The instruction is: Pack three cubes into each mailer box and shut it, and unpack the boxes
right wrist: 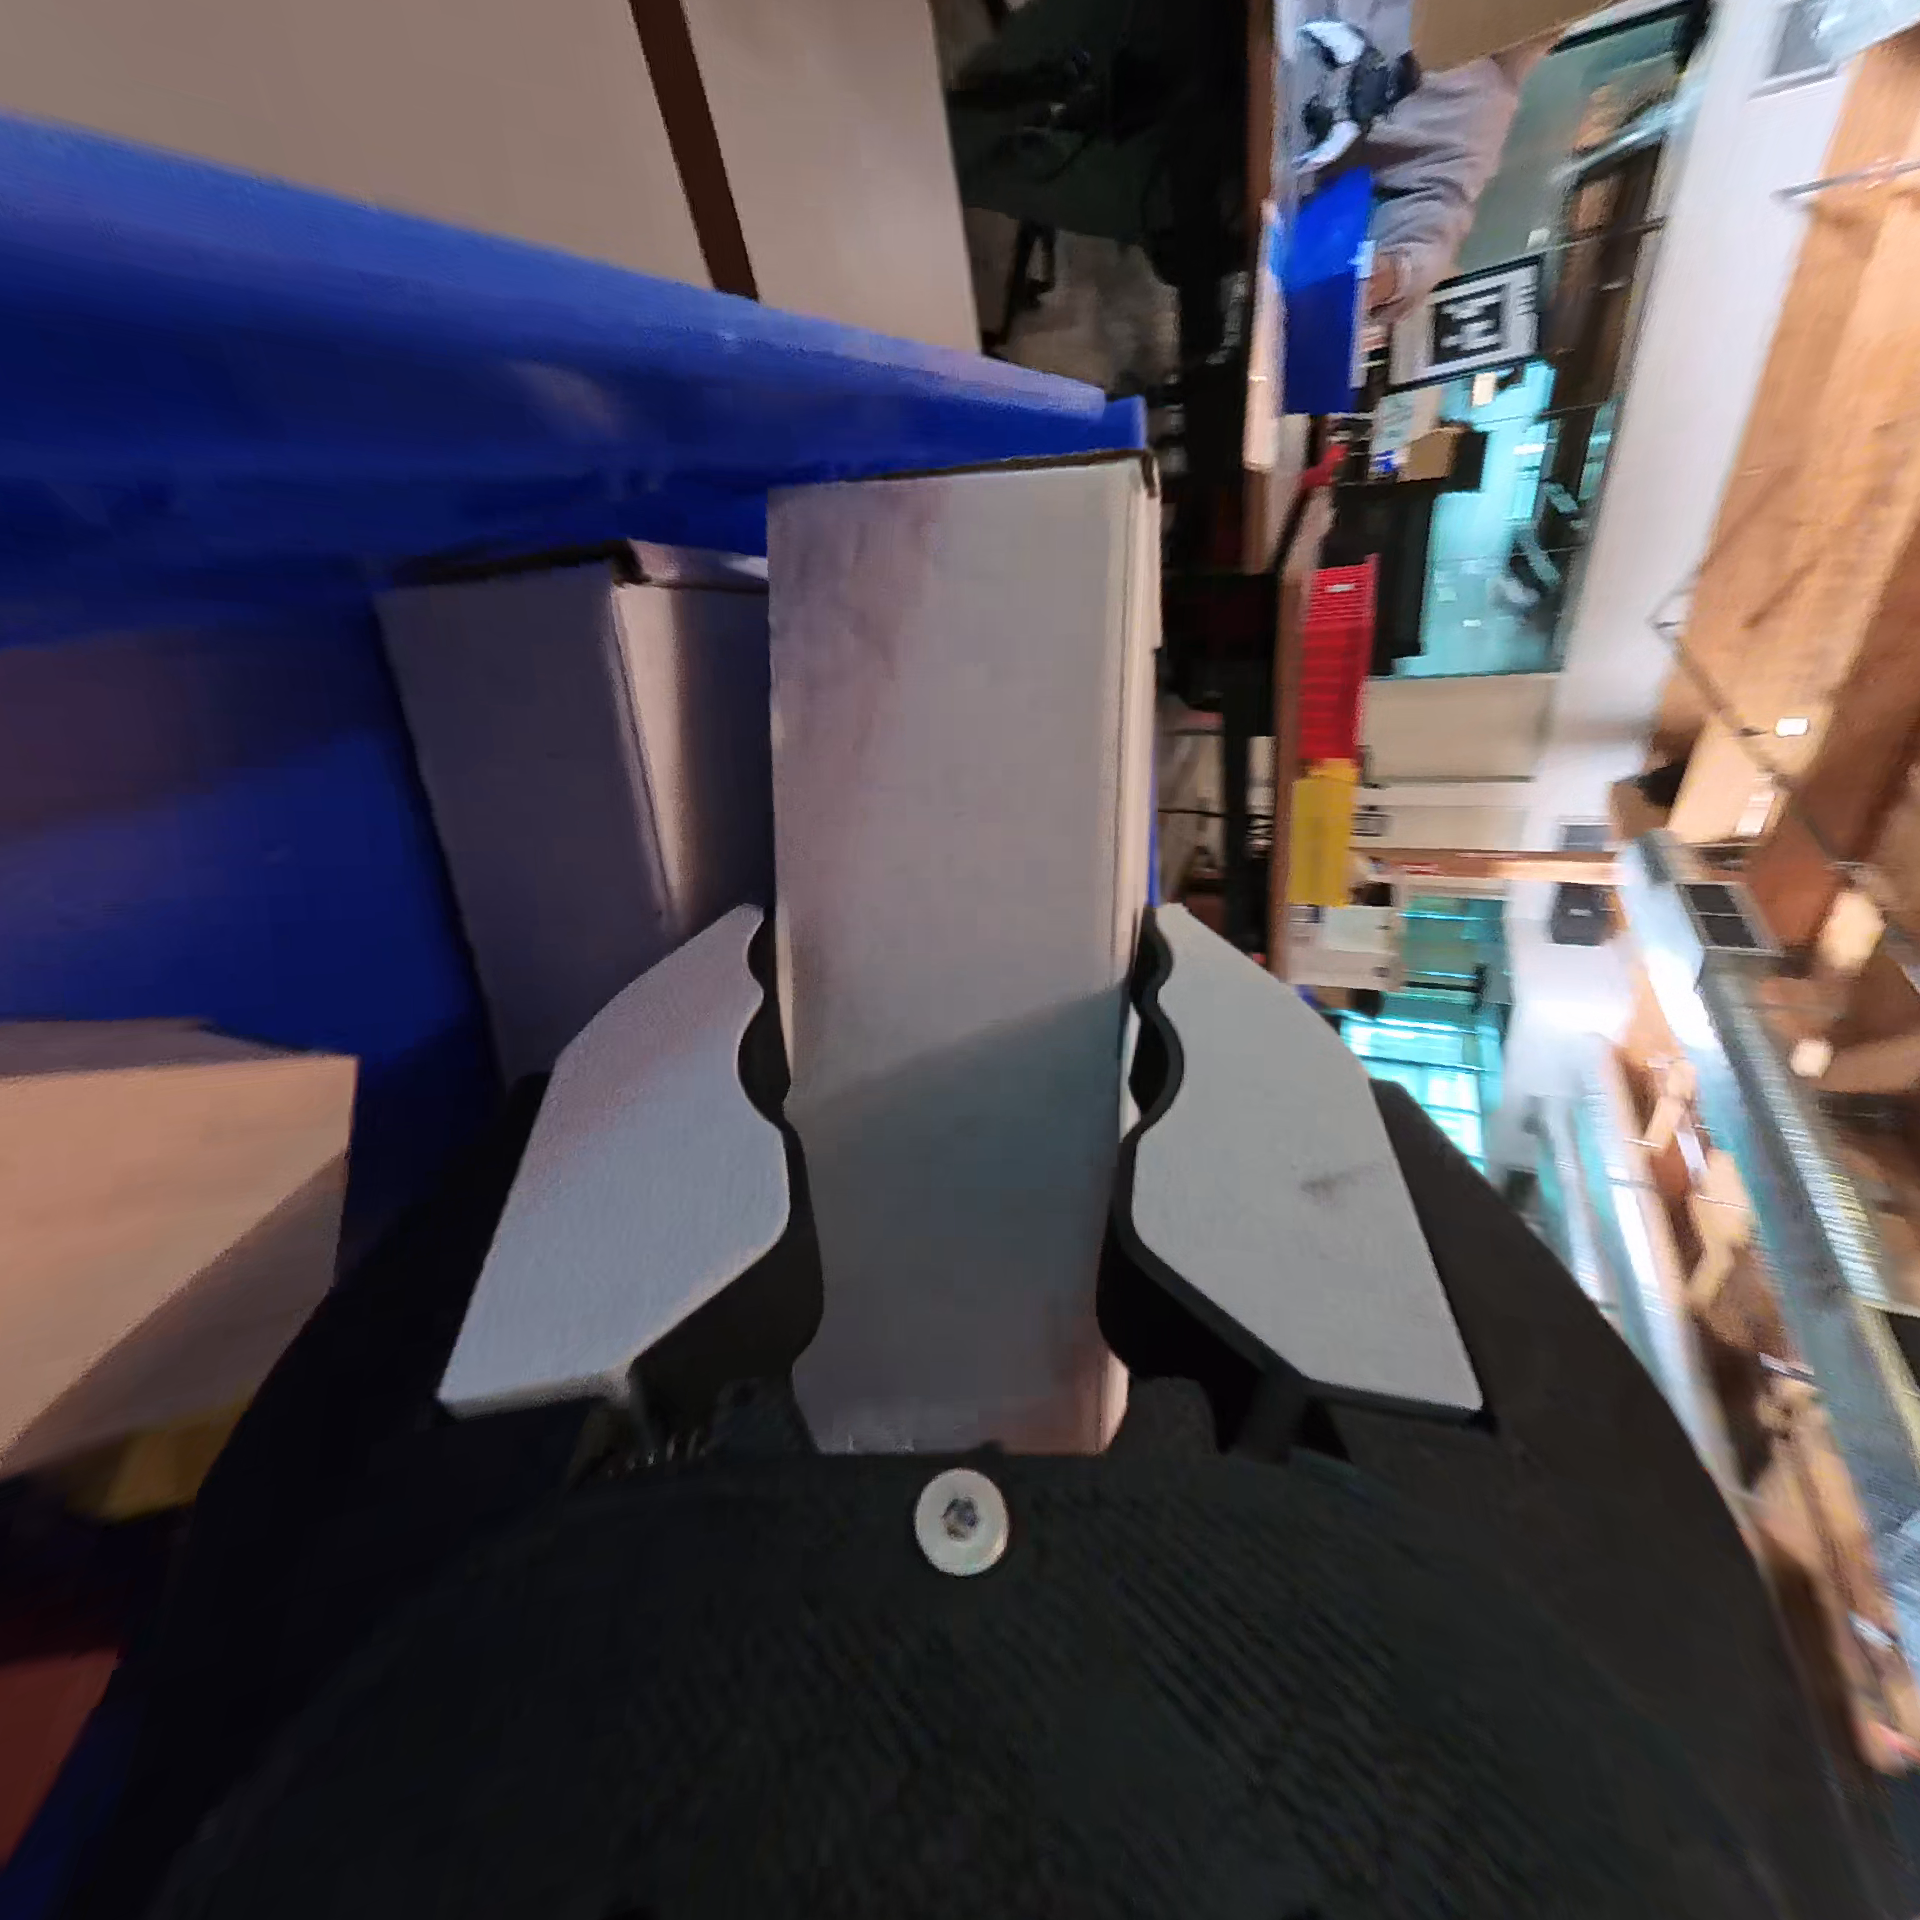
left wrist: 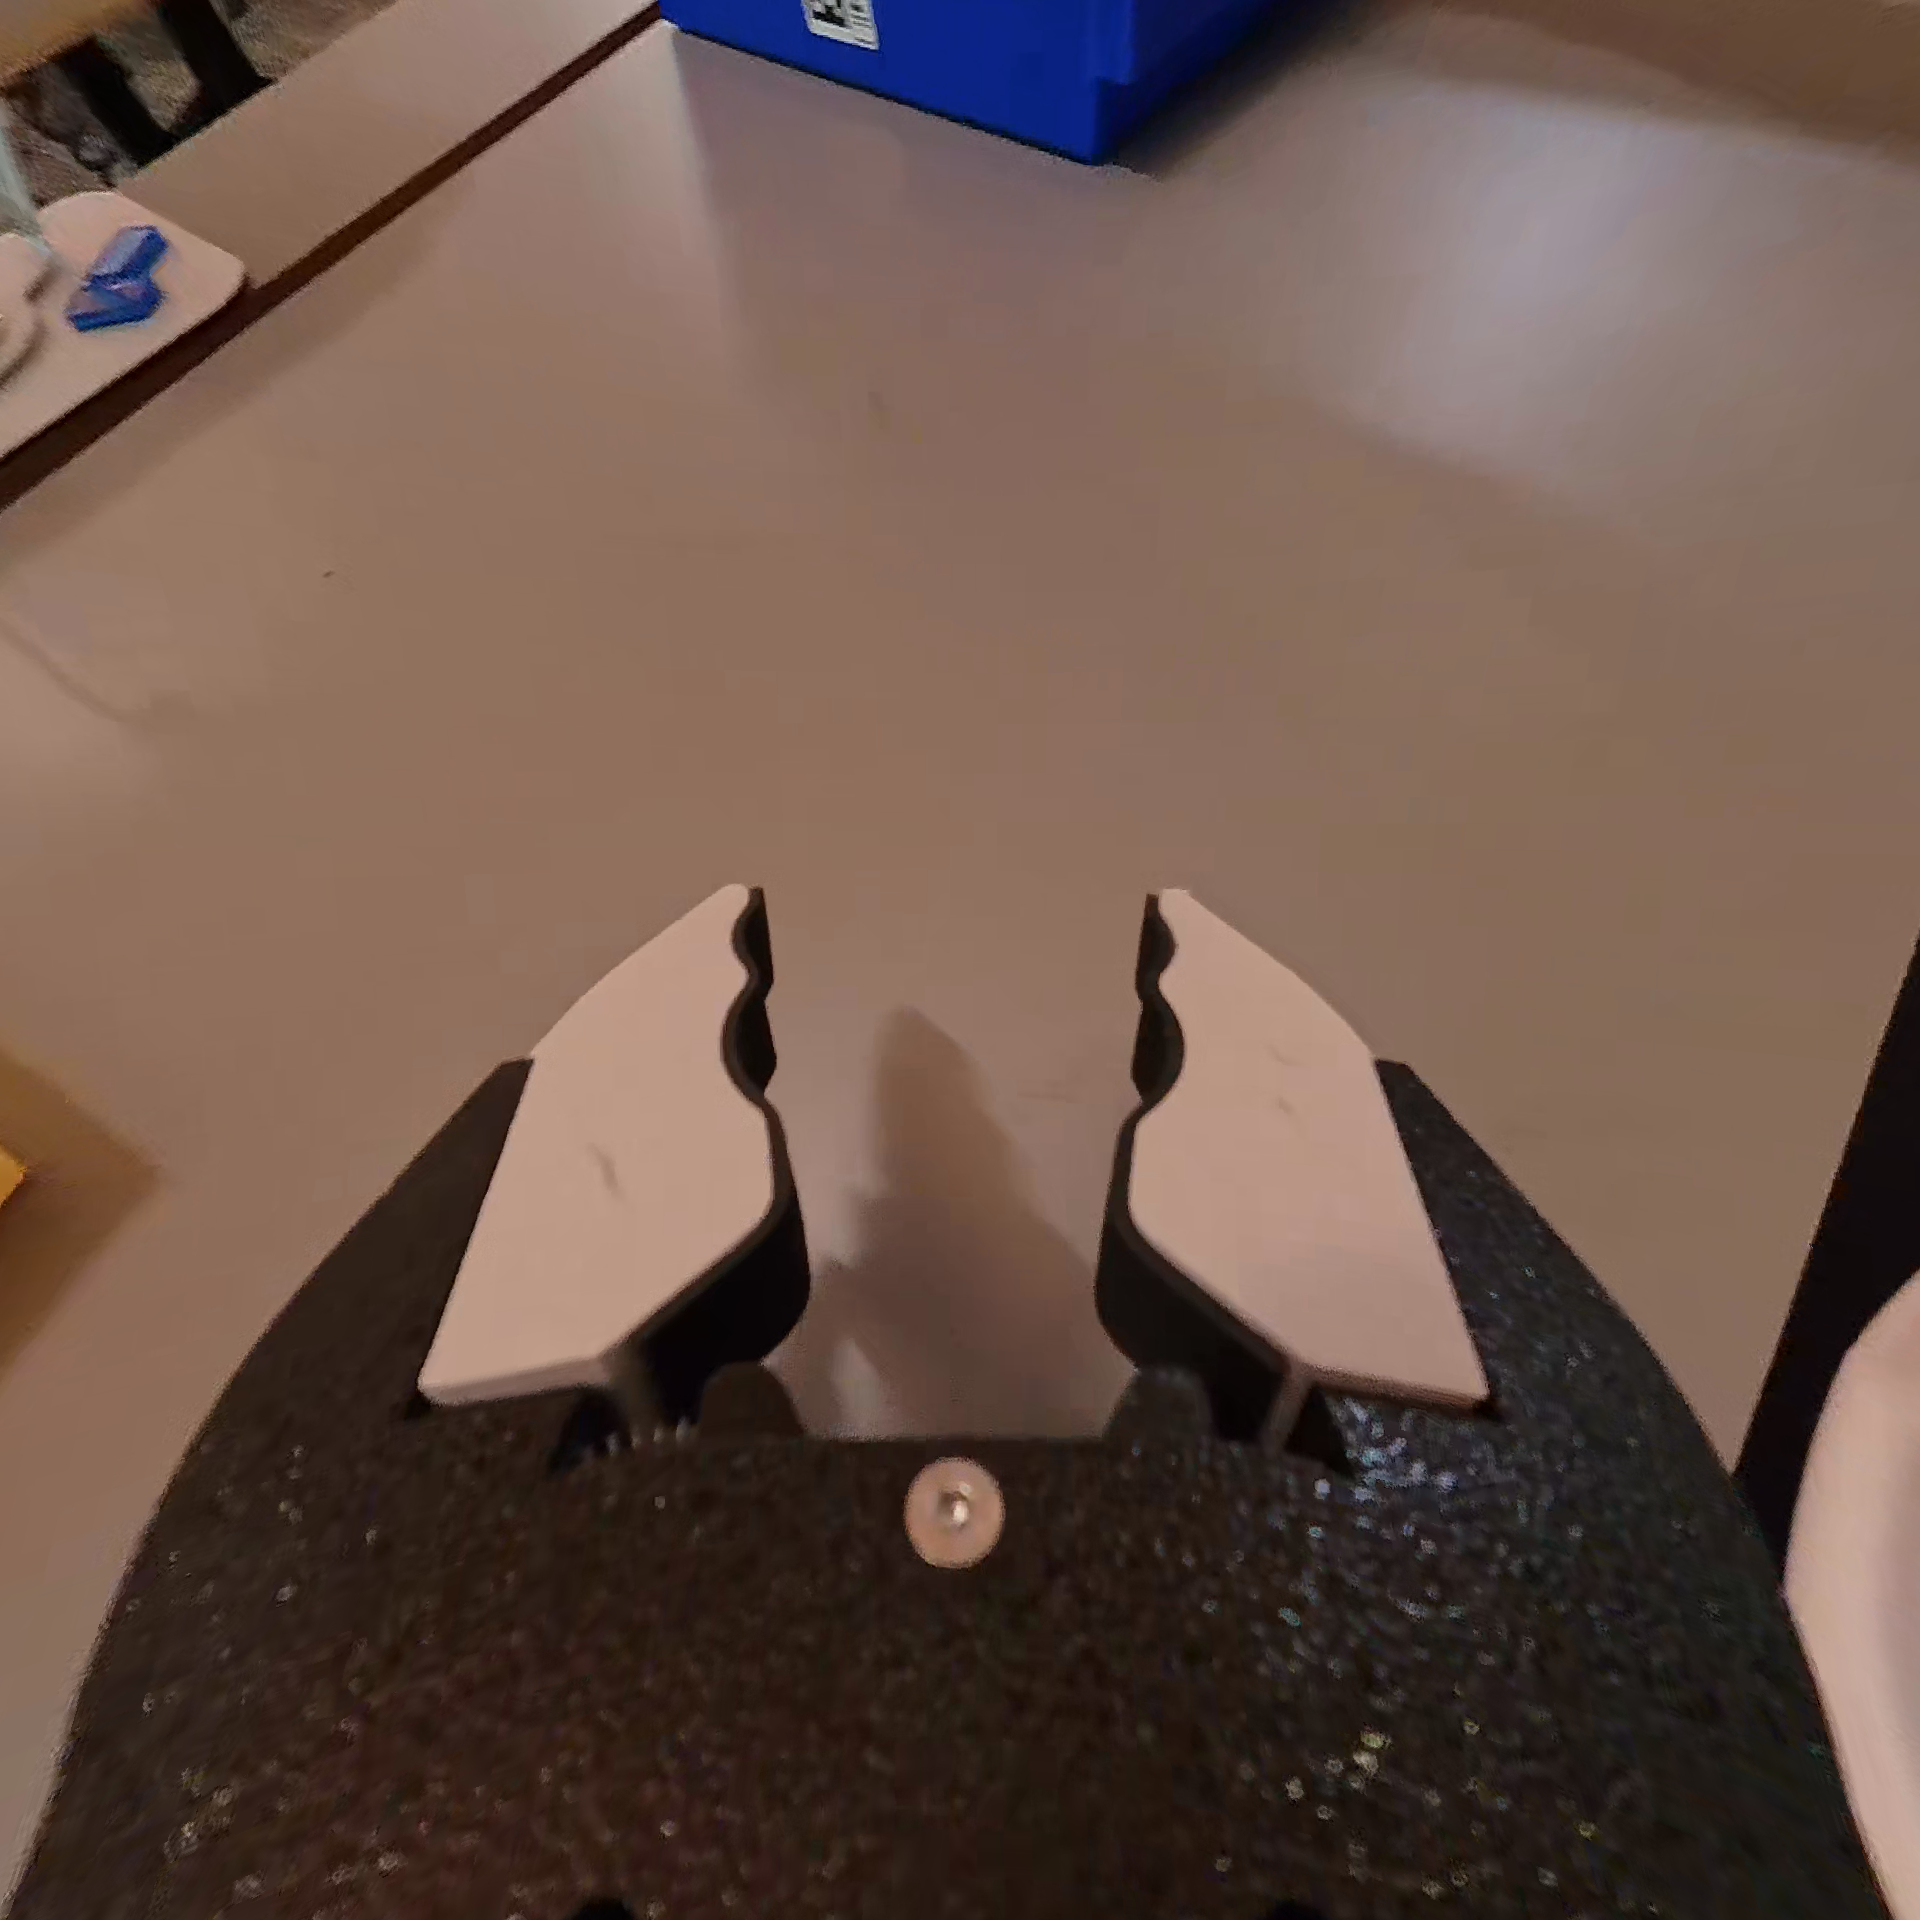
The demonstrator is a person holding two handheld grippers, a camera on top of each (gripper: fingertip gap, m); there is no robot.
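My right gripper is shut on a white mailer box, which fills the gap between the two fingers. The right wrist view is rolled sideways. The held box stands at the rim of a blue bin, and a second white box leans inside the bin just to its left. My left gripper is open and empty, hovering low over the bare grey table. The blue bin shows at the far edge of the left wrist view. No cubes are in view.
A tan cardboard box sits at the left of the right wrist view. Something yellow shows at the left edge and a white curved object at the right edge. Small blue items lie on a neighbouring table. Tip to tip, the grippers are about 50 centimetres apart.
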